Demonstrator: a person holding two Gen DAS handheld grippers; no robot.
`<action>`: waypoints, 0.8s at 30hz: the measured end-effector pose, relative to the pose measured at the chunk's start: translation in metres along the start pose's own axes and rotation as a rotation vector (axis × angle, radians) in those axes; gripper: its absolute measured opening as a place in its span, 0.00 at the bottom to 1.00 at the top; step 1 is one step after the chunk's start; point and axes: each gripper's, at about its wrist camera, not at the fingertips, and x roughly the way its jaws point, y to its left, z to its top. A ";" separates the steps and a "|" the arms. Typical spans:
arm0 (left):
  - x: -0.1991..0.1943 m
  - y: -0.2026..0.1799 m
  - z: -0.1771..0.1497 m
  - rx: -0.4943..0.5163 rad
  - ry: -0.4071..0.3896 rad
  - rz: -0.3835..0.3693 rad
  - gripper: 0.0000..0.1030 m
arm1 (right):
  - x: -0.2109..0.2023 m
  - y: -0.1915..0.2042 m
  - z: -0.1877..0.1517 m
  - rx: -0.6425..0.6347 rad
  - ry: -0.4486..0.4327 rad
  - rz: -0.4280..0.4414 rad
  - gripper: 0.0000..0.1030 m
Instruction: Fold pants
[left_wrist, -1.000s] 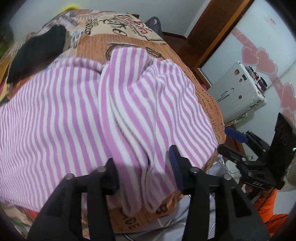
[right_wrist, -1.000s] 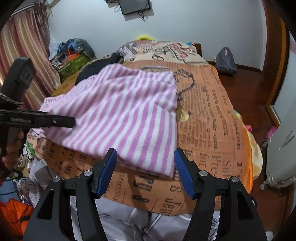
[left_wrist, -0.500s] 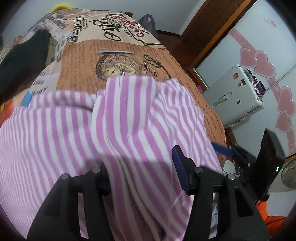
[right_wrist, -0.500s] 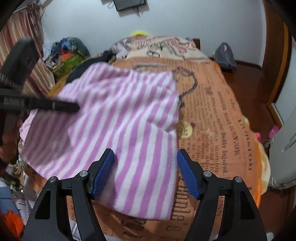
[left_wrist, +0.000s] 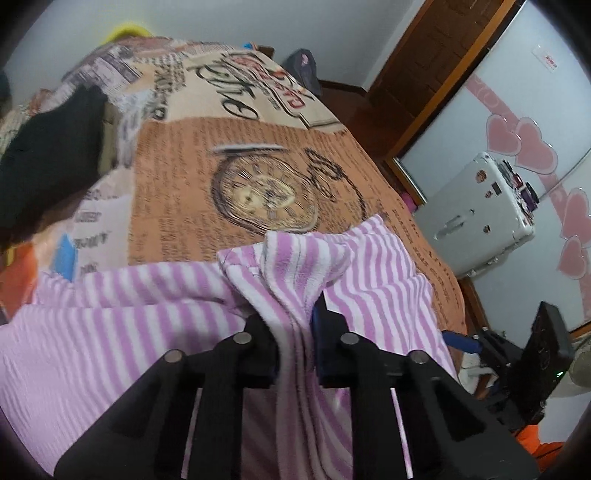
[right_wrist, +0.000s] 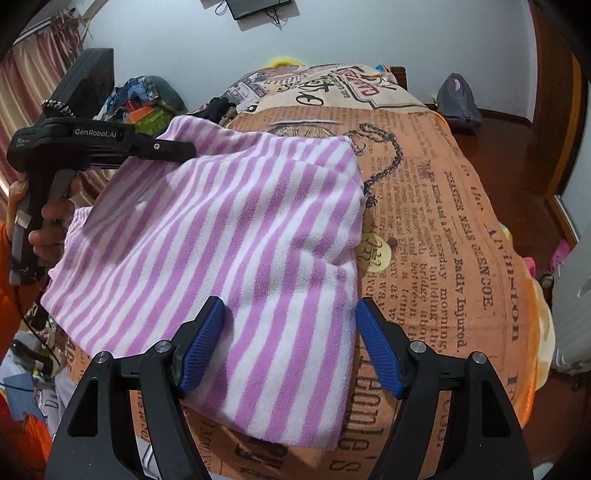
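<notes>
Pinching striped pants, left gripper; right gripper wide; suitcase nearby.

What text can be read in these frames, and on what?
"GenRobot.AI": side of the left gripper.
"DISASTER NEAS GLEN COE" and "Badly Injured": newsprint bedspread.
Other bedspread print: too blurred or distorted to read.
Small red label on the wardrobe door: too small to read.
Striped pants: no text.
</notes>
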 end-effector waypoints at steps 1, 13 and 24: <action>-0.005 0.002 -0.001 -0.002 -0.012 0.010 0.13 | -0.003 0.001 0.003 -0.005 -0.010 0.005 0.68; 0.000 0.032 -0.010 -0.089 -0.008 0.108 0.18 | 0.014 0.002 0.068 -0.085 -0.113 -0.054 0.68; -0.013 0.052 -0.023 -0.148 -0.041 0.099 0.18 | 0.069 -0.028 0.104 -0.145 -0.027 -0.178 0.66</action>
